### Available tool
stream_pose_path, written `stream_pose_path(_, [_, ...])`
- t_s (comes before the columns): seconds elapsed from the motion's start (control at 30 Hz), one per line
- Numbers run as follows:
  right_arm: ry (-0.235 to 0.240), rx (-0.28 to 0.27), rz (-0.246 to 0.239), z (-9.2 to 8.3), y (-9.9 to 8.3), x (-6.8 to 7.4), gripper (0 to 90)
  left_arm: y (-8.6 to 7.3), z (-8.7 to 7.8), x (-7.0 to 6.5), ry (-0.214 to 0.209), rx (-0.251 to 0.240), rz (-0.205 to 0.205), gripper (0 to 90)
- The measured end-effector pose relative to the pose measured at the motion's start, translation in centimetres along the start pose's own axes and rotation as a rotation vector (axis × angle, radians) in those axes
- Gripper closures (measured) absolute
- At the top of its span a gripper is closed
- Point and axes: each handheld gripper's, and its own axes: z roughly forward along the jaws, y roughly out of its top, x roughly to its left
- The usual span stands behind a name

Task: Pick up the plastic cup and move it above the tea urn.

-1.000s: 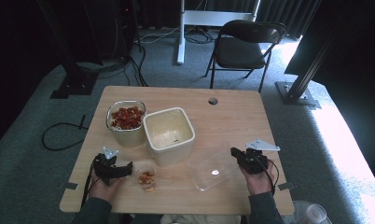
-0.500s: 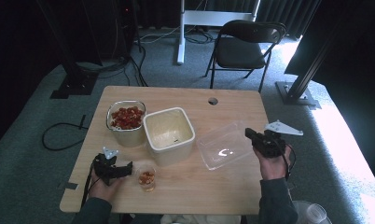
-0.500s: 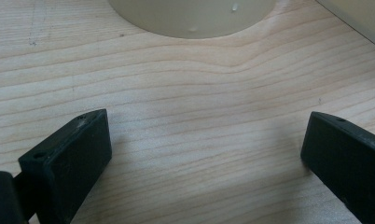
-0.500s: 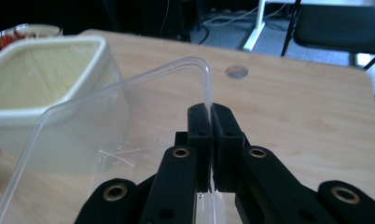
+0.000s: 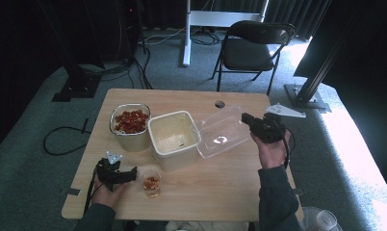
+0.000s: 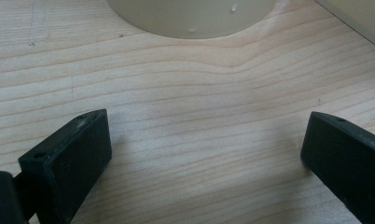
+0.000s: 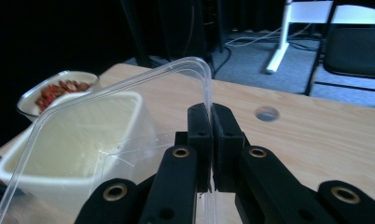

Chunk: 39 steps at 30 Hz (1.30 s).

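My right gripper [image 5: 246, 118] is shut on the rim of a clear plastic lid [image 5: 220, 134], held tilted in the air just right of the empty cream square container [image 5: 174, 138]. In the right gripper view the jaws pinch the lid's edge [image 7: 208, 100], with the cream container [image 7: 73, 140] behind the clear sheet. At the table's front left my left gripper [image 5: 134, 173] rests open on the wood. A small glass of red and orange bits [image 5: 151, 183] stands just beyond its tips. Bare wood lies between the open jaws of the left gripper [image 6: 202, 154] in its own view.
A glass container of red pieces [image 5: 130, 124] stands left of the cream one. The table [image 5: 201, 192] has a cable hole [image 5: 220, 104] near its far edge. A black folding chair [image 5: 254, 48] stands behind it, and a plastic cup [image 5: 326, 219] is at the lower right.
My right gripper has lifted the clear lid off the table's front right and carried it up and toward the cream container, tilting it. The left gripper has stayed put.
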Motion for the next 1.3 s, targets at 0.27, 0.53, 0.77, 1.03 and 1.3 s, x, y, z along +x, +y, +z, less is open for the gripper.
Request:
stream_pose_path(0.27, [0.041, 0.022, 0.016, 4.4, 2.0, 1.9, 87.9, 0.0, 0.0, 0.0, 0.0, -0.001, 0.0, 2.3])
stream_pose_path(0.53, [0.083, 0.052, 0.028, 8.4, 3.1, 4.2, 78.2, 0.0, 0.0, 0.0, 0.0, 0.001, 0.001, 2.3])
stream_pose_path(0.77, [0.132, 0.017, 0.031, 8.0, 2.7, 4.7, 61.6, 0.0, 0.0, 0.0, 0.0, 0.001, 0.001, 2.3])
stream_pose_path(1.03, [0.133, 0.079, -0.013, 8.0, -0.4, 3.3, 57.0, 0.0, 0.1, 0.0, 0.001, -0.001, 0.0, 2.3])
stream_pose_path(1.3, [0.084, 0.158, -0.046, 8.3, -4.7, 1.8, 53.6, 0.2, 0.2, -0.1, -0.001, -0.003, -0.001, 2.3])
